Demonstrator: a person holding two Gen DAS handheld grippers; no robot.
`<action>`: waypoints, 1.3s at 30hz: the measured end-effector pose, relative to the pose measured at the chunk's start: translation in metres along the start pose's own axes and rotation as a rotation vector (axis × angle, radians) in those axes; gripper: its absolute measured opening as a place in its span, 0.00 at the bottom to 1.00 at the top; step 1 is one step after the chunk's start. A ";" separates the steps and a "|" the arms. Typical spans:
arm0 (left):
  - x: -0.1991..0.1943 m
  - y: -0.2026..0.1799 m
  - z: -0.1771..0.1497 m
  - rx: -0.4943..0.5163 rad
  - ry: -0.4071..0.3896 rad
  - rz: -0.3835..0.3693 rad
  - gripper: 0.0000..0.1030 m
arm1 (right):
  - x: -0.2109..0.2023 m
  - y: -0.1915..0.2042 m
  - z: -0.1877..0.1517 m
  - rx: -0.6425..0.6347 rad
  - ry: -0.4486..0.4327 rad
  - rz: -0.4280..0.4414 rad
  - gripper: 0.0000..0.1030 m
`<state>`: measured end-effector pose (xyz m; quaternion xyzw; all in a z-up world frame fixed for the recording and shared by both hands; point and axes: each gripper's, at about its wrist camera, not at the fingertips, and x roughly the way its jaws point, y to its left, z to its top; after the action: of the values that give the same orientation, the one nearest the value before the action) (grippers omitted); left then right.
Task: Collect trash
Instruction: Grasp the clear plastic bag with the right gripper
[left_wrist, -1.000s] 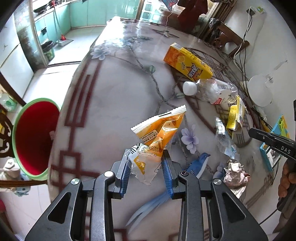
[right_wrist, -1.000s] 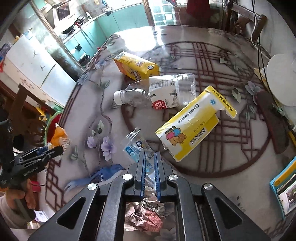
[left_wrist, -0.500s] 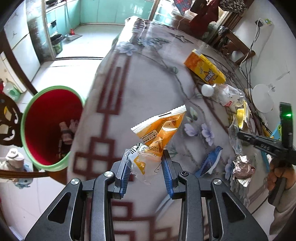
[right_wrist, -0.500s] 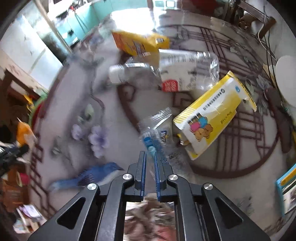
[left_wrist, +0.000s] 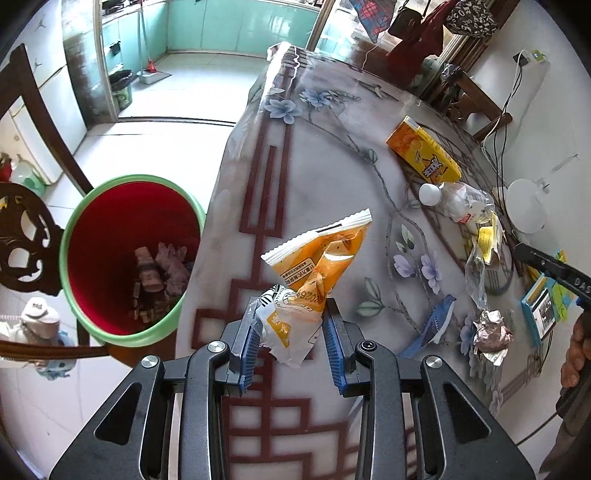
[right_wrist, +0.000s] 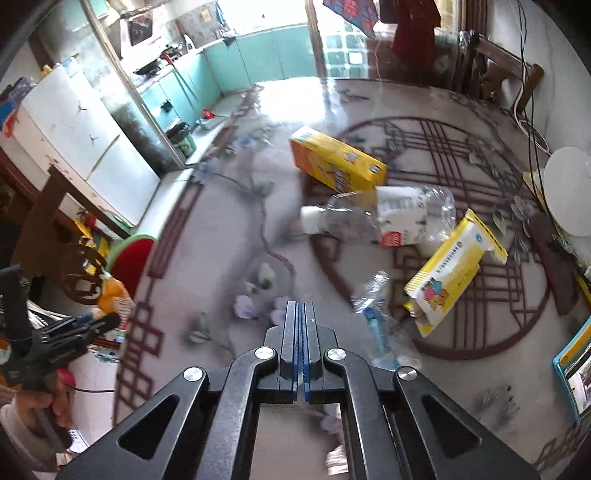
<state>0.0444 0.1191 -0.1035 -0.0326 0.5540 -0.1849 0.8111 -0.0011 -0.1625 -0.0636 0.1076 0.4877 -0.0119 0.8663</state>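
Note:
My left gripper (left_wrist: 291, 345) is shut on an orange and white snack wrapper (left_wrist: 314, 273) and holds it above the table's left edge, to the right of a red bin with a green rim (left_wrist: 127, 258) that has trash at its bottom. My right gripper (right_wrist: 300, 332) is shut and empty above the table; a clear plastic wrapper (right_wrist: 376, 317) lies just to its right. On the table lie an orange carton (right_wrist: 336, 162), a clear bottle (right_wrist: 380, 218), a yellow box (right_wrist: 450, 266) and crumpled foil (left_wrist: 491, 332).
A dark carved wooden chair (left_wrist: 26, 236) stands left of the bin. A white round fan base (left_wrist: 524, 205) and a blue-framed tablet (left_wrist: 543, 306) sit at the table's right side. The kitchen floor (left_wrist: 159, 125) lies beyond the table's left edge.
My left gripper has carried the snack wrapper left, so the red bin has come closer. My right gripper has let go of the clear wrapper, shut empty and moved left of it.

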 end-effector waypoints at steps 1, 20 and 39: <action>-0.001 0.001 0.000 0.001 -0.001 -0.002 0.29 | -0.002 0.004 0.000 0.001 -0.006 0.007 0.01; 0.002 0.016 -0.008 0.010 0.034 -0.031 0.29 | 0.072 -0.077 -0.030 0.053 0.209 -0.153 0.44; -0.005 0.023 -0.003 -0.004 0.009 -0.018 0.29 | 0.022 0.018 0.010 -0.109 0.011 -0.172 0.02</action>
<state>0.0466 0.1426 -0.1064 -0.0383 0.5577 -0.1910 0.8068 0.0207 -0.1454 -0.0741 0.0181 0.4998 -0.0593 0.8639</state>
